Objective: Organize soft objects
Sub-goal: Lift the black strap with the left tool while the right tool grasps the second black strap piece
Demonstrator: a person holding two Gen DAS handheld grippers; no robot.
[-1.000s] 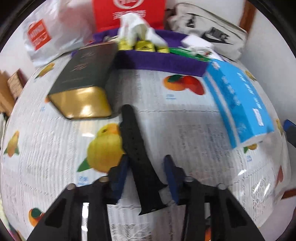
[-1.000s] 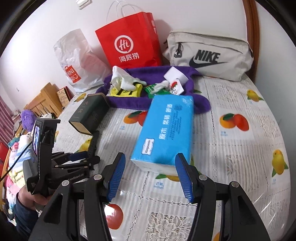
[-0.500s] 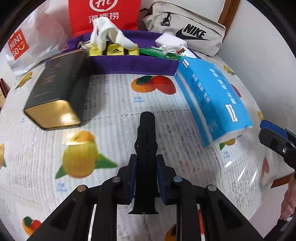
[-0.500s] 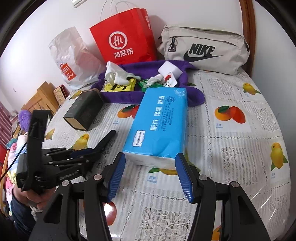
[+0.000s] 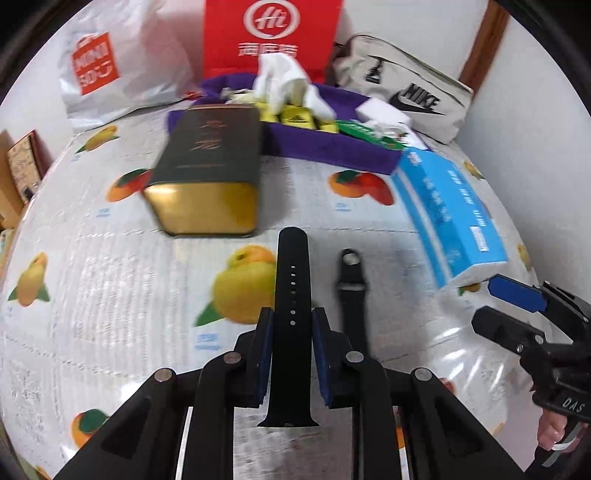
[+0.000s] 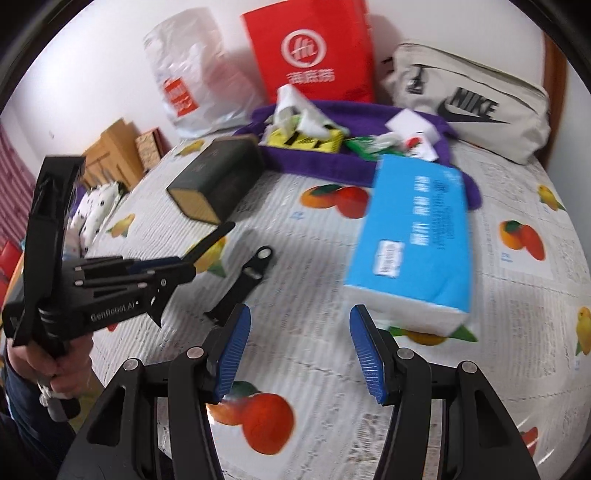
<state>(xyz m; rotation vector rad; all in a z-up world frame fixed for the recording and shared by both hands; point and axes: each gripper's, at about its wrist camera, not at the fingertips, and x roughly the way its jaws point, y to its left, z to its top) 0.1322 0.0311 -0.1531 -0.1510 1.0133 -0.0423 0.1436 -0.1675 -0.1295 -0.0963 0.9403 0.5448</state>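
Note:
My left gripper (image 5: 291, 313) is shut on a long black watch strap (image 5: 291, 273) with holes and holds it just off the table; from the right wrist view the same gripper (image 6: 186, 264) shows with the strap (image 6: 212, 240) sticking out past its tips. A shorter black strap piece (image 5: 351, 291) (image 6: 243, 280) lies flat on the fruit-print tablecloth (image 5: 110, 295). My right gripper (image 6: 299, 347) is open and holds nothing, near the front edge, with a blue tissue pack (image 6: 417, 236) (image 5: 447, 210) just beyond its right finger.
A dark tin box with a gold end (image 5: 210, 177) lies left of centre. Behind it a purple cloth (image 5: 325, 147) holds tissues and small packets. At the back stand a red paper bag (image 5: 269, 33), a white plastic bag (image 5: 110, 62) and a beige pouch (image 5: 406, 96).
The left gripper closed on the long strap and raised it off the table, leaving the shorter piece lying beside it. The right gripper shifted left, so the tissue pack now sits to its right.

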